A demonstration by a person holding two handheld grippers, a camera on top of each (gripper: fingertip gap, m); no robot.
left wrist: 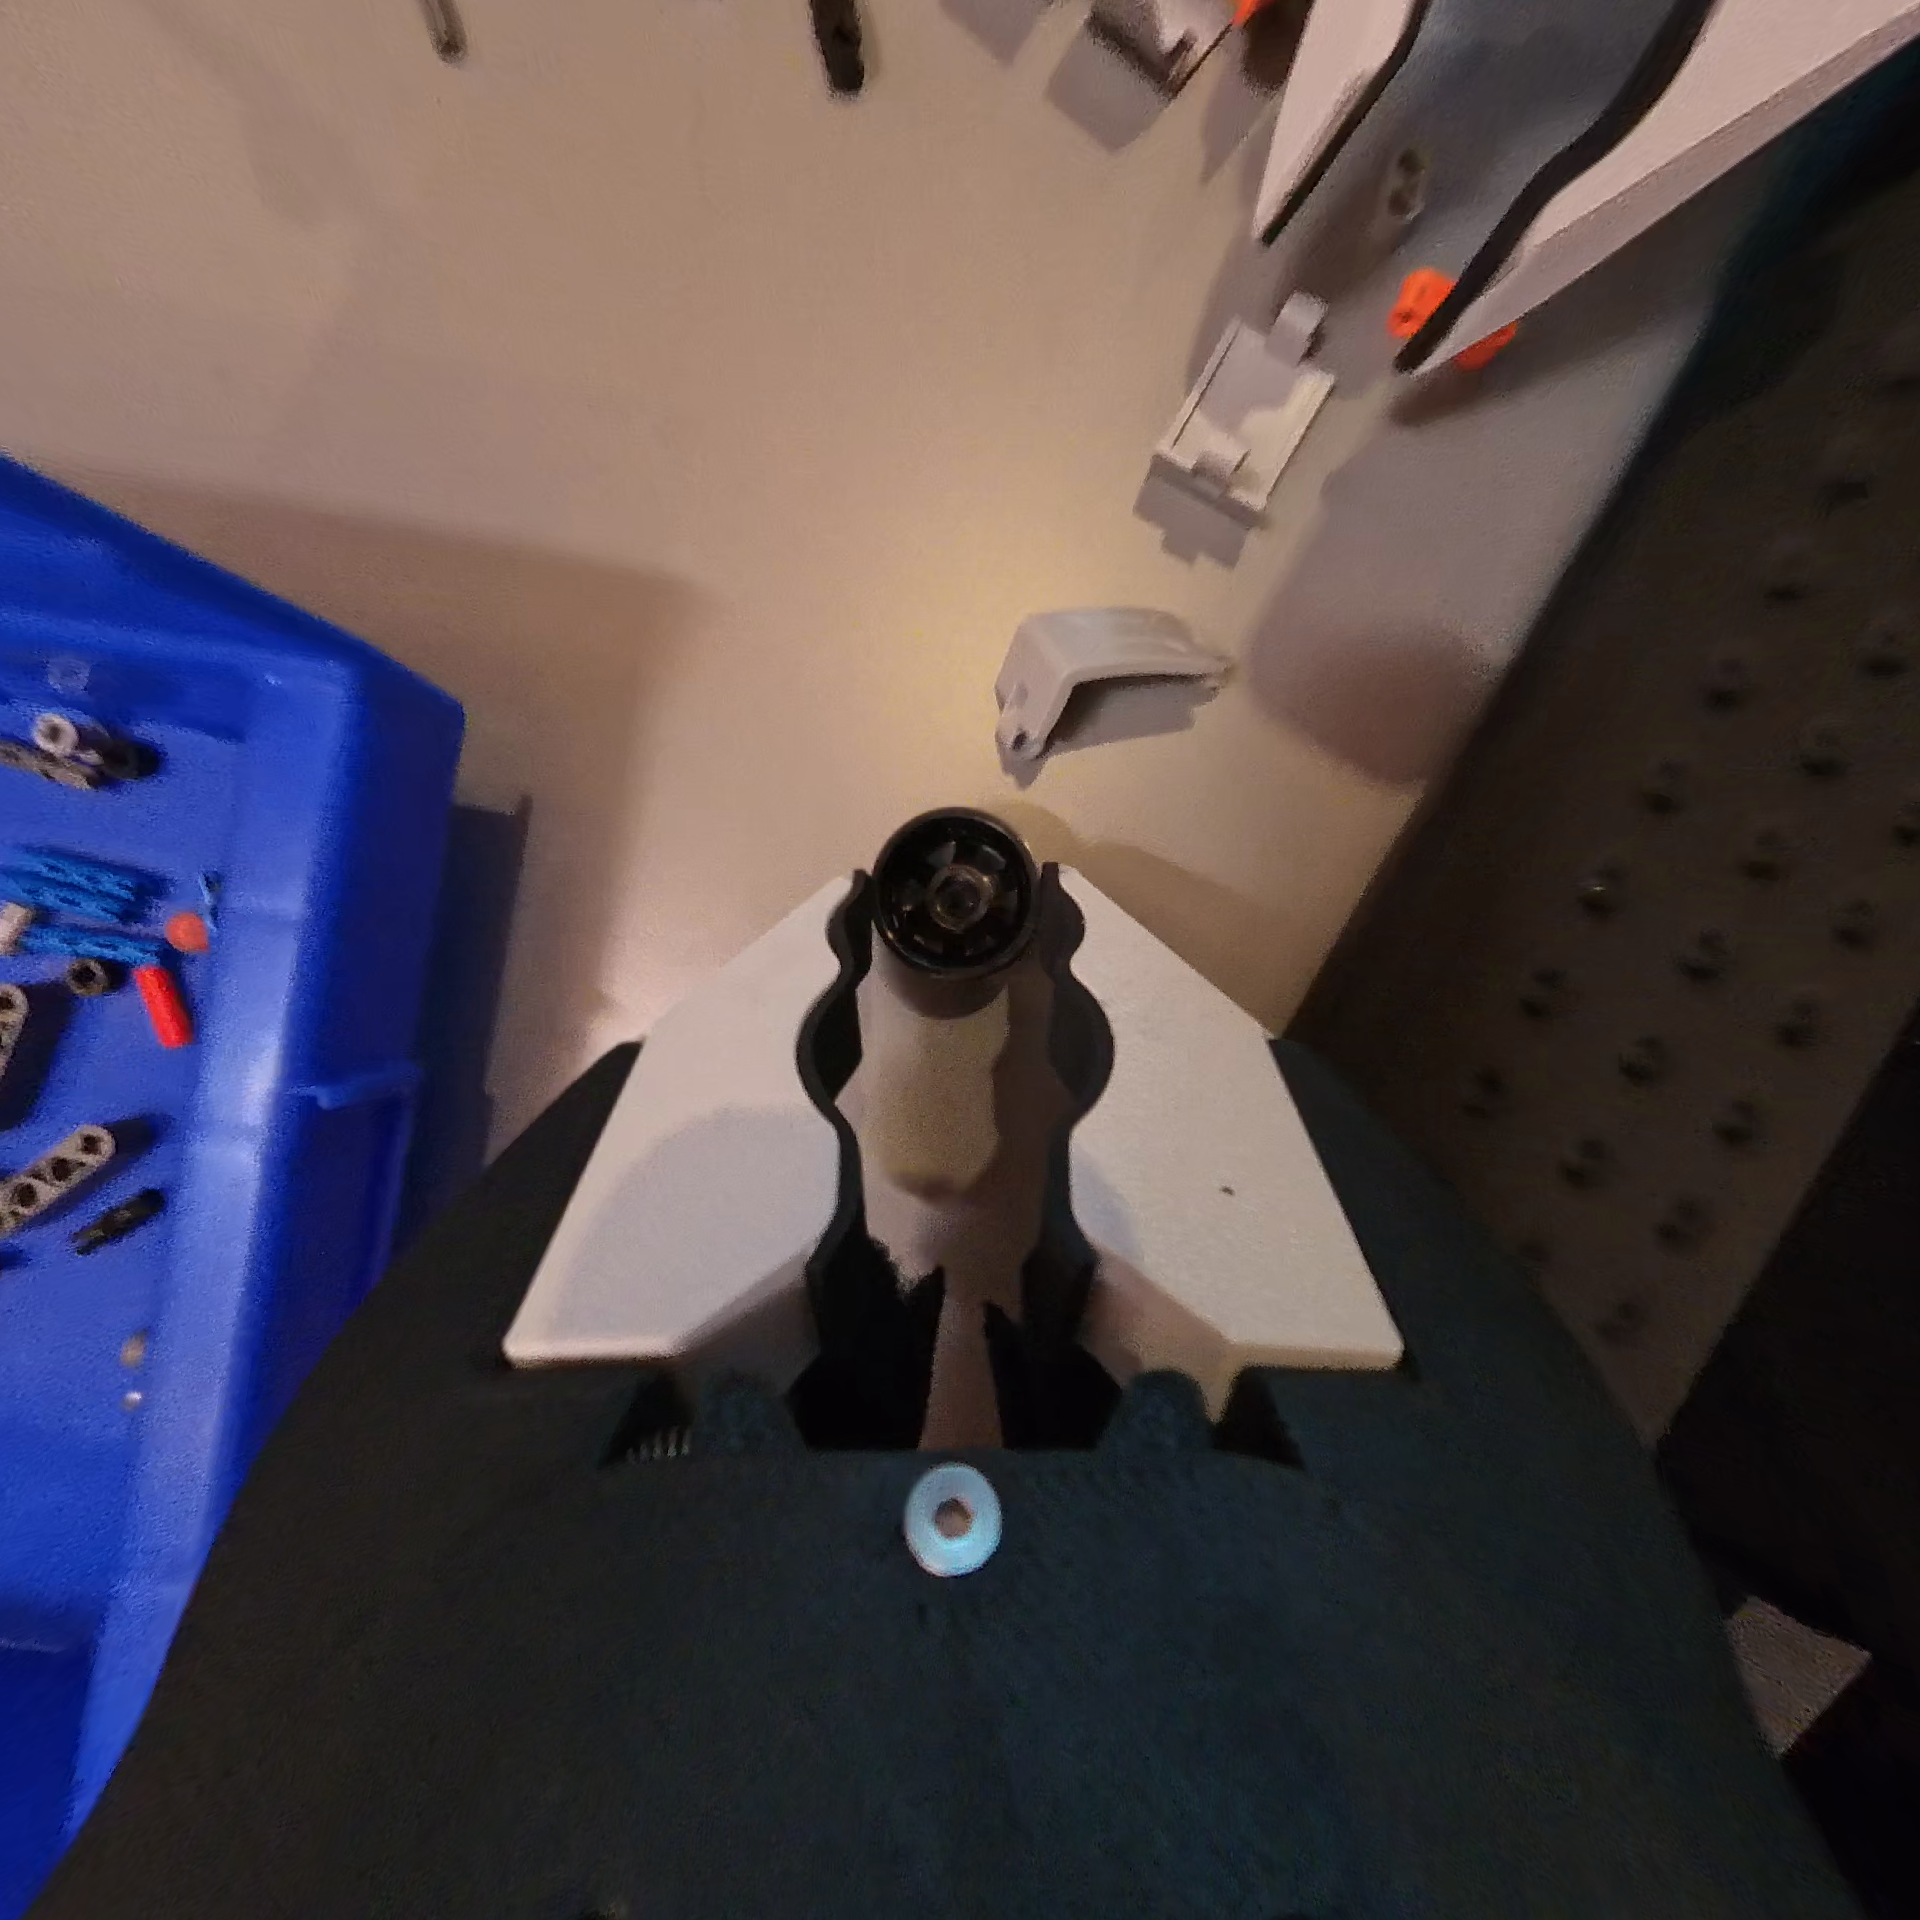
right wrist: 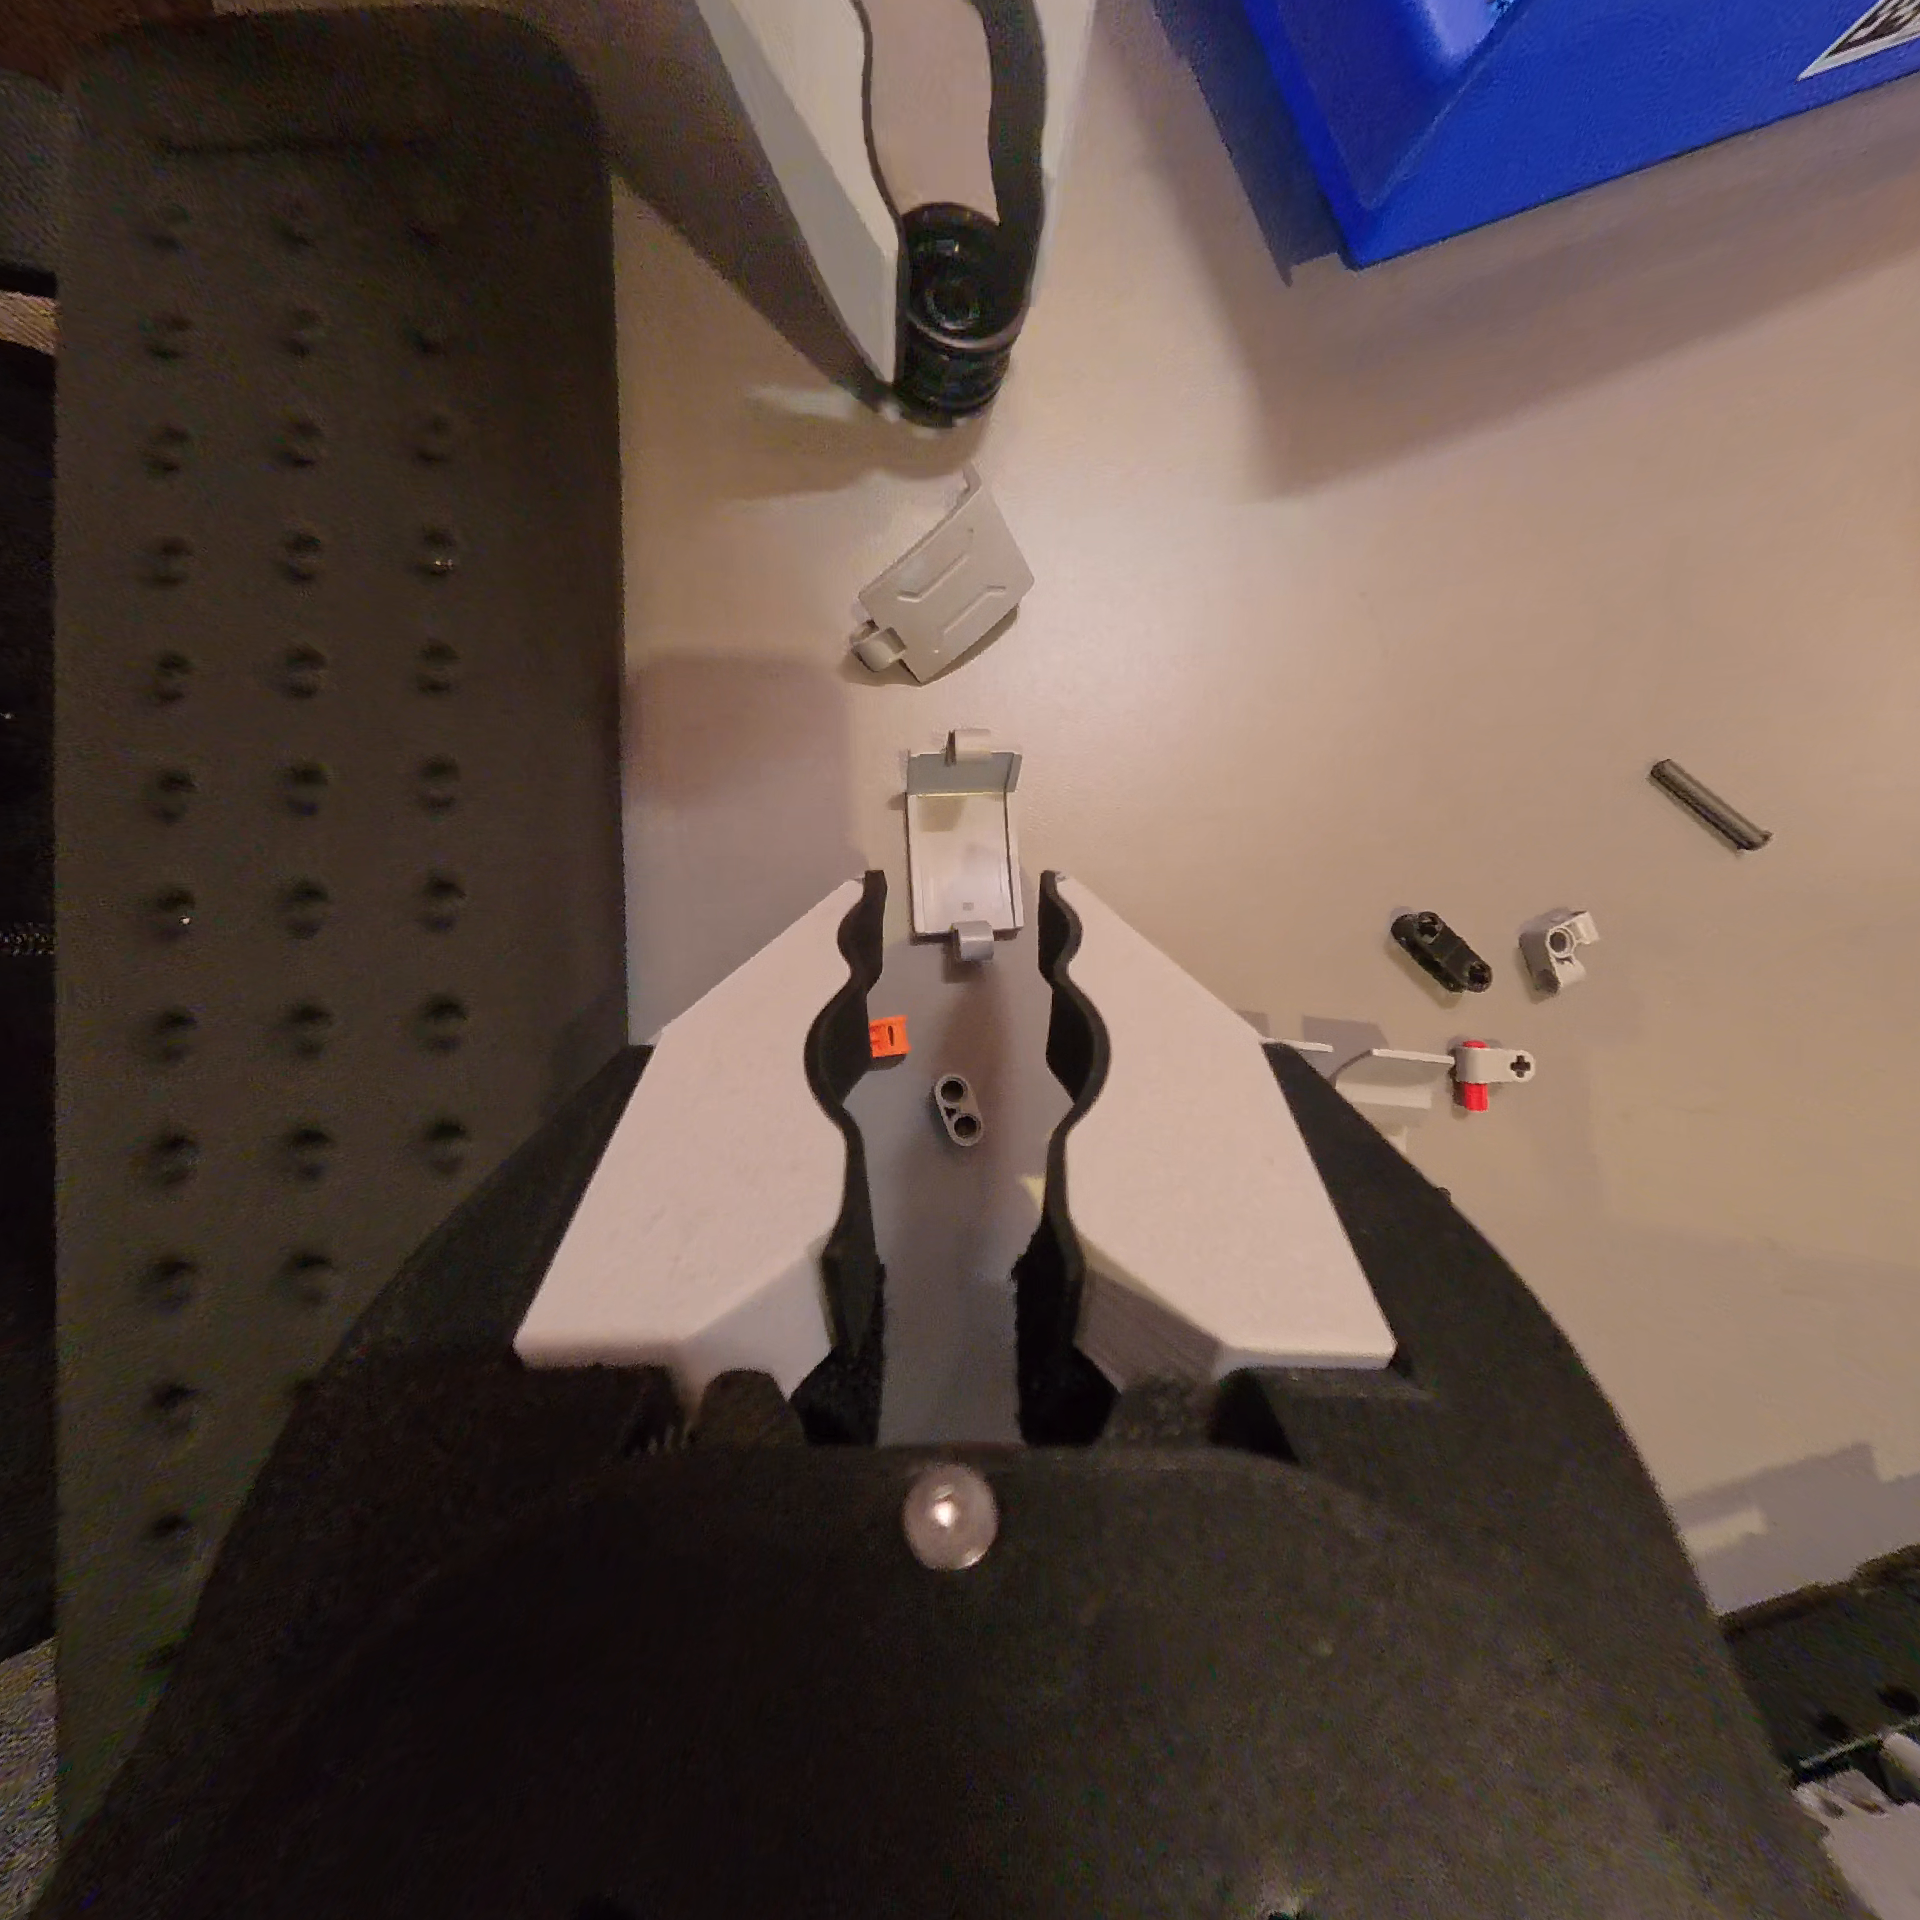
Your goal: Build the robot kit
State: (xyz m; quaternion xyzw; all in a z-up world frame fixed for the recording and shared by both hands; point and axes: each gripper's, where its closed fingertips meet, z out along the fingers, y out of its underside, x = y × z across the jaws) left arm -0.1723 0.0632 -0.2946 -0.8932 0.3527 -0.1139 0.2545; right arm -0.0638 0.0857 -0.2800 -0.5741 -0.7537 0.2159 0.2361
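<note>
two grippers: the left gripper (left wrist: 951, 904) is clamped on a black wheel (left wrist: 953, 912). only the right view shows small parts (right wrist: 1441, 949) on the table (right wrist: 1455, 623); the right gripper (right wrist: 961, 894) has its fingers apart around a grey panel (right wrist: 961, 857). the blue bin (left wrist: 260, 935) is cut off.

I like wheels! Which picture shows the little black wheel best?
The left wrist view: the black wheel sits close and centred, face-on, clamped at the tips of the left hand-held gripper. The right wrist view shows it smaller, farther off.
</note>
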